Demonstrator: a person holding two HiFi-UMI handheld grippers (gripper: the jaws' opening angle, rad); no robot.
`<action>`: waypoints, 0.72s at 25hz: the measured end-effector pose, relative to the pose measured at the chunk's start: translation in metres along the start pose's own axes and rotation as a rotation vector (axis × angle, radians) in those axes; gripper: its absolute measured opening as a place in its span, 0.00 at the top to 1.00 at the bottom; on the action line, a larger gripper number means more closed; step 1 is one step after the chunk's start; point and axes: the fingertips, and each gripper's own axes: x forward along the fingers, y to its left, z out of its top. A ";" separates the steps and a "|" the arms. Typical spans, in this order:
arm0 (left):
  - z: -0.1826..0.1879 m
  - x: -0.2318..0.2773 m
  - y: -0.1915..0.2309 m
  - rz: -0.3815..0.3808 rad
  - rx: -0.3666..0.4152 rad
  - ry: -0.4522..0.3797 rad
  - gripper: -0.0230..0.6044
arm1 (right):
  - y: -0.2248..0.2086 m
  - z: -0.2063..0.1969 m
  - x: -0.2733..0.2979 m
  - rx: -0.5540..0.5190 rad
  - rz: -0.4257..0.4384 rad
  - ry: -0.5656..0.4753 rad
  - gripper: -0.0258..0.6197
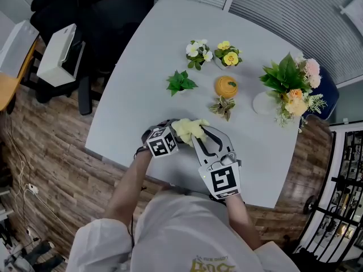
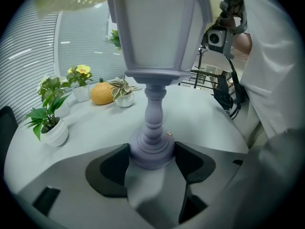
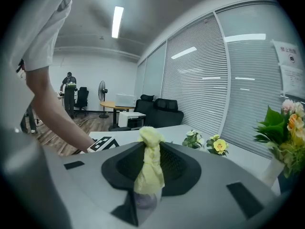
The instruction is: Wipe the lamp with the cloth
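Blinds line the office wall behind the pale table you stand at, with wood flooring around it and a black chair at the far edge, well beyond your left gripper.

That gripper is clamped on the lamp. In the left gripper view its jaws press against both sides of the round lilac foot. The turned stem rises upright from between them to the lantern head, which fills the view just above the jaws.

Your right gripper comes in beside the left one, its tips nearly meeting it. It is clenched on the yellow cloth. In the right gripper view the cloth stands bunched between the jaws, with a bit of lilac lamp showing beneath it. From the head view the cloth lies on top of the lamp, right at the tips of both tools. In the left gripper view its edge shows across the top of the lantern.

A bouquet stands well ahead and to the right of the right gripper. Ahead of both tools, near but apart from them, are a leafy green plant, an orange ornament and a small variegated plant. Two little flower pots stand farther on, one white and one yellow.
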 end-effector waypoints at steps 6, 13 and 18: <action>0.000 -0.001 0.001 0.001 0.002 0.000 0.48 | -0.008 0.003 0.010 0.072 0.002 -0.028 0.80; -0.001 0.000 0.000 0.000 0.003 -0.001 0.48 | -0.021 -0.004 0.019 0.171 -0.002 -0.038 0.81; -0.001 0.000 0.001 0.000 0.001 -0.001 0.48 | -0.026 -0.007 0.022 0.229 0.010 -0.047 0.80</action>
